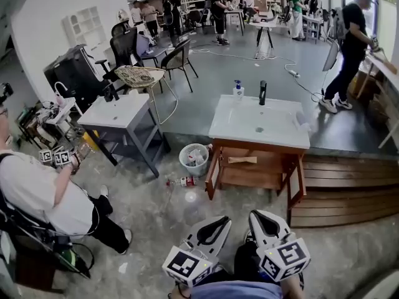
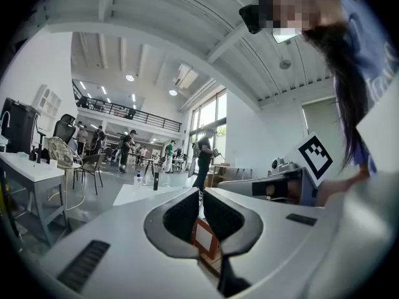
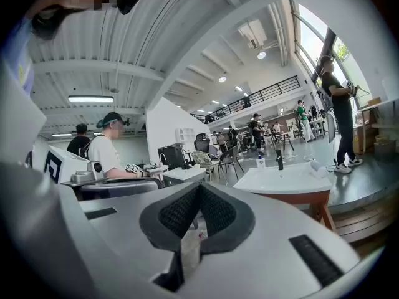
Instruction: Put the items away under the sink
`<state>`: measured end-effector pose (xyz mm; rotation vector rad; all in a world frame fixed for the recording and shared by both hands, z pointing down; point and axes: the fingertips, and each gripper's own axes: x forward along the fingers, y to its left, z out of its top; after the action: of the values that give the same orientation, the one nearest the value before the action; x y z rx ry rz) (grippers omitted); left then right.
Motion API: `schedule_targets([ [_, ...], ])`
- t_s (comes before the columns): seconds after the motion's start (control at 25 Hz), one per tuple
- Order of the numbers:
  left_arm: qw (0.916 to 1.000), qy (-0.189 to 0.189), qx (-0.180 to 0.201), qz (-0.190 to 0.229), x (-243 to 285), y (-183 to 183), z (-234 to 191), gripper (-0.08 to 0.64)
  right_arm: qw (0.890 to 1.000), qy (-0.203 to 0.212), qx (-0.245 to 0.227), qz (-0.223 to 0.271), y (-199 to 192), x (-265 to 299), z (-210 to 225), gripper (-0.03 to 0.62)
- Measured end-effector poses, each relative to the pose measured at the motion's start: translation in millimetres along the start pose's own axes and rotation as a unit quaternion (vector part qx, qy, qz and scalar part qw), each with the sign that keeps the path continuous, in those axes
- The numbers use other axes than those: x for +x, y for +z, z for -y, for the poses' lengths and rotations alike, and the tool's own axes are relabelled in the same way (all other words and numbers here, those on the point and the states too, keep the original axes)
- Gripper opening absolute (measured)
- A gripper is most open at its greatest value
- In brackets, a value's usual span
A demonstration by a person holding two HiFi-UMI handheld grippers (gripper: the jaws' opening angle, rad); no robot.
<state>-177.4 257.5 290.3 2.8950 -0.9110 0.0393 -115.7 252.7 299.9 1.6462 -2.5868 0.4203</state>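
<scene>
Before the sink, left gripper and right gripper are hovering pressed together, empty, risking nudging the bottle rolling.

I am standing in a big open lab hall: a freestanding sink unit and a second basin table are sitting on bare concrete floor, office chairs are crowding behind, and people are working under a railed mezzanine.

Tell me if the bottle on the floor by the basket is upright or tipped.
Tipped: the bottle lies lengthwise on the floor beside the white basket.
</scene>
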Motion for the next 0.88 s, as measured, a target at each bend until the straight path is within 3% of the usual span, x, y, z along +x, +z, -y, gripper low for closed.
schedule_targets([
  [0.44, 0.9998, 0.002, -0.017, -0.011, 44.8, -2.7, -28.8, 0.018, 1.000, -0.006, 0.004, -0.020, -0.2, 32.5, 44.1, 0.017],
  [0.88, 0.9989, 0.009, -0.034, -0.031, 132.2, -7.9, -77.0, 0.018, 0.999, 0.000, 0.009, -0.044, 13.2, 93.4, 120.6, 0.017],
])
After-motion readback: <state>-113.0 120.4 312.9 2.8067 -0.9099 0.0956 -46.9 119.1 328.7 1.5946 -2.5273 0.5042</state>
